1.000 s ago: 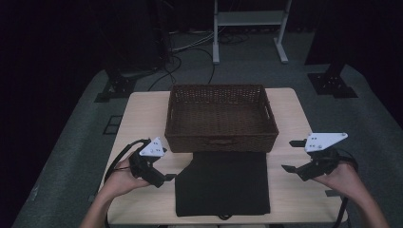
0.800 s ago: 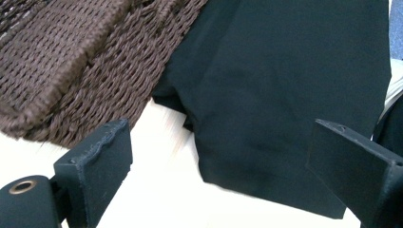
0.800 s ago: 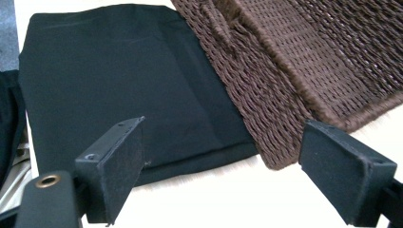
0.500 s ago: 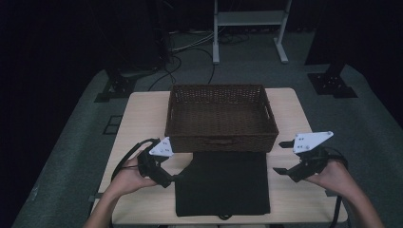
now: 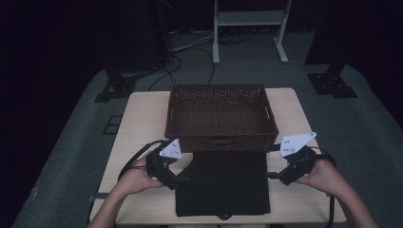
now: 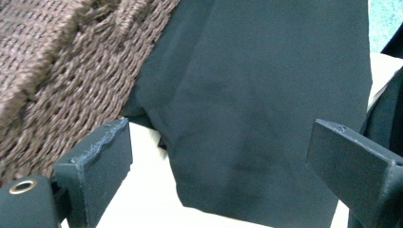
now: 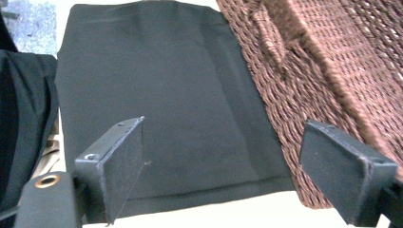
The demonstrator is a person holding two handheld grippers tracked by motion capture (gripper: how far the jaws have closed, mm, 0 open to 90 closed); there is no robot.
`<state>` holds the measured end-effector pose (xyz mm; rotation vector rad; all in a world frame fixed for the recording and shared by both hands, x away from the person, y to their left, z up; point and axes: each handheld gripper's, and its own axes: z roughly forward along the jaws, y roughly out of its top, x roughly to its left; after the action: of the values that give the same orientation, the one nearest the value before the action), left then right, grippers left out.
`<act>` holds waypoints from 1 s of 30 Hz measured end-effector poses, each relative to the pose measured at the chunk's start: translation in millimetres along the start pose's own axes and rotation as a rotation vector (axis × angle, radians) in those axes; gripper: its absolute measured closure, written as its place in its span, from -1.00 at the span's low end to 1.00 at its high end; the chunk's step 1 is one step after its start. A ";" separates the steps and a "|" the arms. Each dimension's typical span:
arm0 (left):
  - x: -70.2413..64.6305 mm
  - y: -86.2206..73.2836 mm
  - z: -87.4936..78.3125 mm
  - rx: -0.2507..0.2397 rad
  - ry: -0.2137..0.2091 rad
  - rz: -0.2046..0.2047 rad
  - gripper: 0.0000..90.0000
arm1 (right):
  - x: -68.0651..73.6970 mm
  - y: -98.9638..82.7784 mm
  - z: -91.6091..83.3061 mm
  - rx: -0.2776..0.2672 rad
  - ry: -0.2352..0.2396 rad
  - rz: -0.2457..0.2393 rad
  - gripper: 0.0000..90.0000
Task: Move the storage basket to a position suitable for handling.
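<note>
Wicker basket [image 5: 221,116] interior in high view; claw views: wall, black cloth [image 6: 266,109].

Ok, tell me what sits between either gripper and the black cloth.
Nothing visible does. The left gripper and right gripper flank the black cloth with open fingers; the wicker basket stands behind it, aside from both approaches.

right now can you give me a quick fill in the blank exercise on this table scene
1. The black cloth lies flat on the table, just in front of the brown wicker ____.
2. The left gripper and the right gripper both have their jaws ____.
3. The basket has ____ inside it.
4. Seen from above, one gripper sits at each ____ of the cloth.

Missing words: basket; open; nothing; side
</note>
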<state>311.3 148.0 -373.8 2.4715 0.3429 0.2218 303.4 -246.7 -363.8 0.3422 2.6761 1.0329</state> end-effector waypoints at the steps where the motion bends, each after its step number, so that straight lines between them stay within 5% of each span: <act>1: -0.2 0.8 1.3 0.003 -0.005 0.003 -0.84 | 0.5 3.0 3.9 0.007 0.010 -0.006 -0.68; 30: -9.5 19.4 47.8 0.085 -0.094 0.041 -0.84 | 5.8 9.1 59.6 0.100 0.119 -0.032 -0.68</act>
<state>317.4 103.3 -400.5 2.5644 0.2672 0.1088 317.9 -201.3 -401.2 0.2632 2.8366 0.9396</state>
